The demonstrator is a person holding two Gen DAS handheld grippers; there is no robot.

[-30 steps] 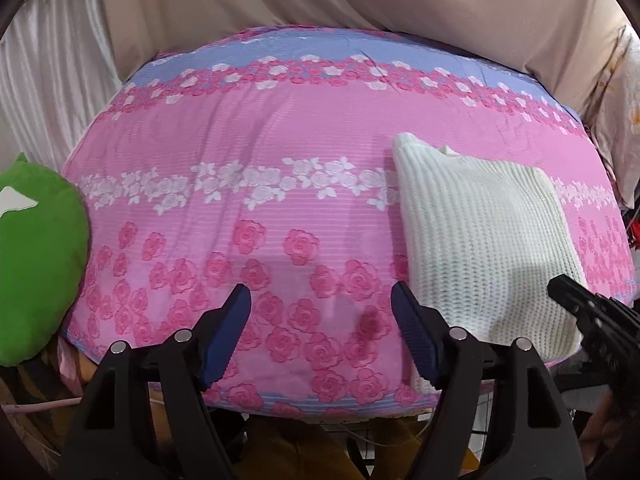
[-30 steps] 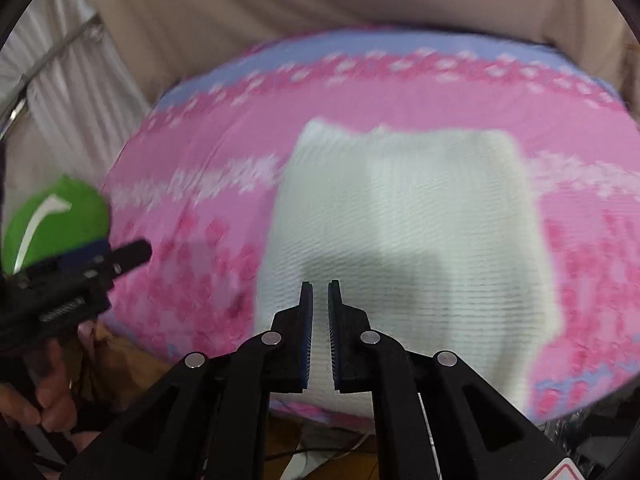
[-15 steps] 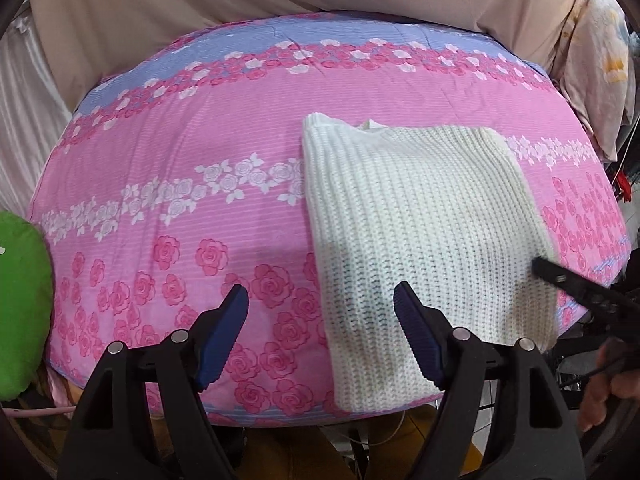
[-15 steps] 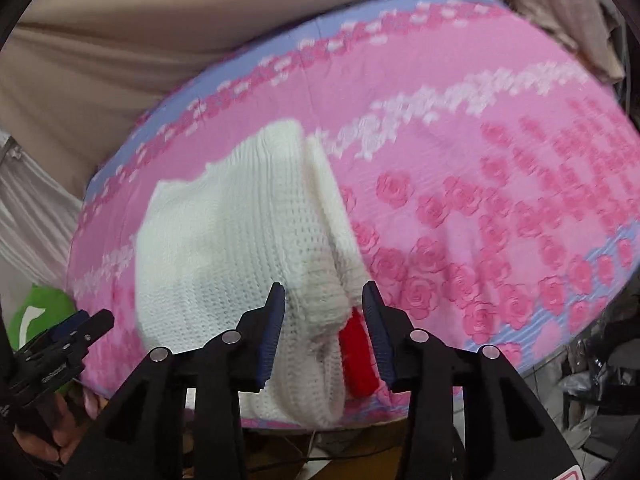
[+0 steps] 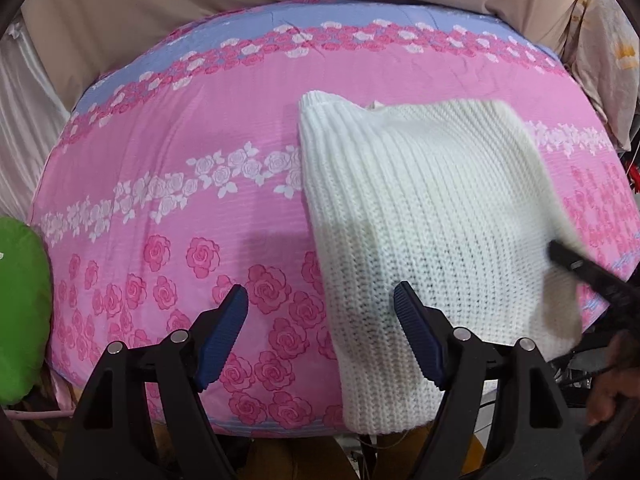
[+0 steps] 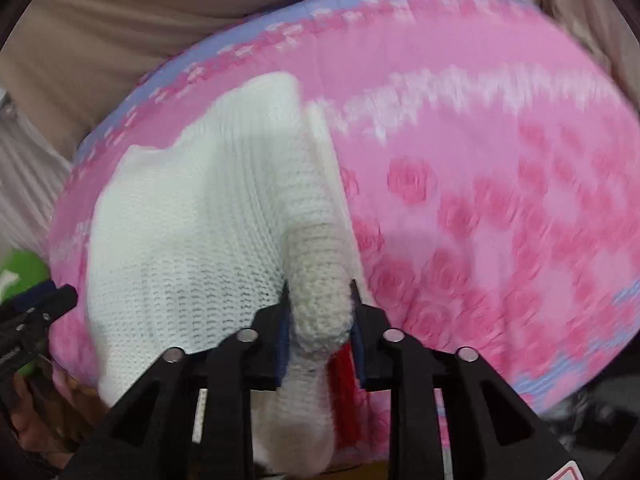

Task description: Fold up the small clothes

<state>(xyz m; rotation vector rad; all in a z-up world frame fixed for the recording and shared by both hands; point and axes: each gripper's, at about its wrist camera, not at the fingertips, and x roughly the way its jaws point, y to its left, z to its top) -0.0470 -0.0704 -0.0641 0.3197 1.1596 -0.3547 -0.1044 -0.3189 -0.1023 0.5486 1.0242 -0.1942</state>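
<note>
Right wrist view: right gripper (image 6: 320, 312) has its jaws clamped on a bunched roll of the white knit sweater (image 6: 192, 224) at its near right edge, at the table's front lip. A red patch (image 6: 343, 376) shows just beside the pinched knit, under the right finger; can't tell what it is. Frame is motion-blurred.

Left gripper (image 5: 320, 320) hovers with jaws wide apart, holding nothing, over the near left edge of the sweater and the bare cloth beside it.

Sweater lies as a roughly rectangular slab on the right half of the pink rose-print tablecloth (image 5: 180, 184), near hem hanging over the front edge.

Step, my read: start of a fold, right edge gripped, lift not finished. Next move likely needs the left gripper closing on the near left corner, so both sides travel together and the knit doesn't skew or slide off the lip.

Count: one sweater, two grippers, one green cushion (image 5: 20, 304) off the table's left, beige curtain (image 5: 160, 20) behind.
</note>
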